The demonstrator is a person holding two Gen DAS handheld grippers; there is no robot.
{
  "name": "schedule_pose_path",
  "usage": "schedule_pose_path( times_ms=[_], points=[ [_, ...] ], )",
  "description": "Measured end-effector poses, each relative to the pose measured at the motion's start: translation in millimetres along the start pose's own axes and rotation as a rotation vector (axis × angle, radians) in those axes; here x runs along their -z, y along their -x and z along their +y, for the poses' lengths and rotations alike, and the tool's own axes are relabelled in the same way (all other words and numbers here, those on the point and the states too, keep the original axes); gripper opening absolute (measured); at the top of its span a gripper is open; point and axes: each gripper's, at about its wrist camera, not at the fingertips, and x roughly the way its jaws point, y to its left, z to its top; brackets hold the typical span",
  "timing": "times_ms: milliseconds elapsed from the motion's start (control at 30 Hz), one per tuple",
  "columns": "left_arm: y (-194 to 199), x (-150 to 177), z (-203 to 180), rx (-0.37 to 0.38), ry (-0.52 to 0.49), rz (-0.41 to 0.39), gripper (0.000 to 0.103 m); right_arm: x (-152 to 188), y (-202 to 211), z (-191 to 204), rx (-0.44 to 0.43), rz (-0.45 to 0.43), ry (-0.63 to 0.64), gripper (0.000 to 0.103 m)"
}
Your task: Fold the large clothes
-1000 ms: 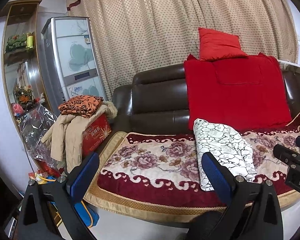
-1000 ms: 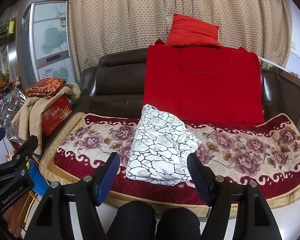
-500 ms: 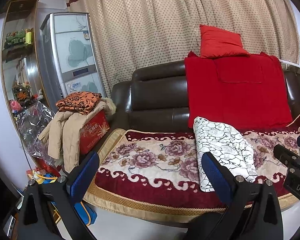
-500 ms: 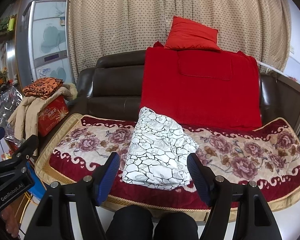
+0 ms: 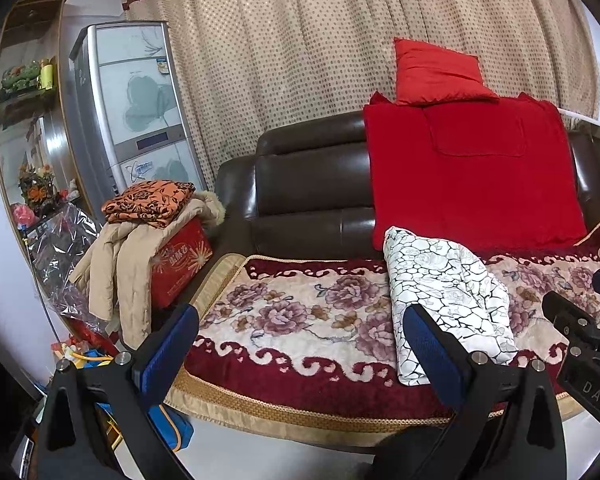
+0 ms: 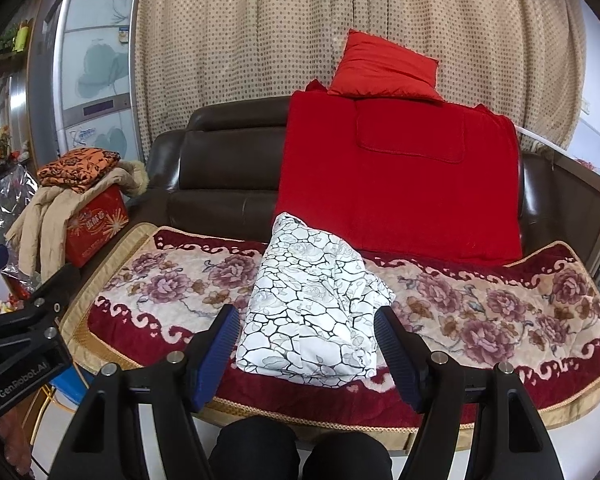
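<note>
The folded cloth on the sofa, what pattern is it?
White cloth with black crackle lines, clearest from the right wrist.

"GenRobot.AI" on left gripper [image 6: 16, 376]; "DAS" on right gripper [image 5: 592, 384].

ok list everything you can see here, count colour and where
white garment: 1, white with black crackle print, folded on the seat cover, in front of both grippers
seat cover: 1, dark red and cream floral, over the sofa seat
sofa: 1, dark brown leather, against the curtain
red blanket: 1, red, draped over the sofa back
red cushion: 1, red, on top of the sofa back
curtain: 1, beige with dots, behind the sofa
fridge: 1, silver, left of the sofa
red box: 1, red, beside the sofa arm
beige coat: 1, draped over the box
orange cloth: 1, orange and black, folded on the coat
left gripper: open, empty
right gripper: open, empty
knees: 2, black, bottom of the right view
</note>
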Motion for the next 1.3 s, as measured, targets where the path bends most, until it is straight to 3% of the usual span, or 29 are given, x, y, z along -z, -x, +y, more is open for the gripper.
schedule_pose_path(
  times_ms=[1300],
  points=[
    [-64, -8, -5, 0.037, 0.013, 0.082, 0.102, -9, -65, 20, 0.008, 0.078, 0.074, 0.073]
  ],
)
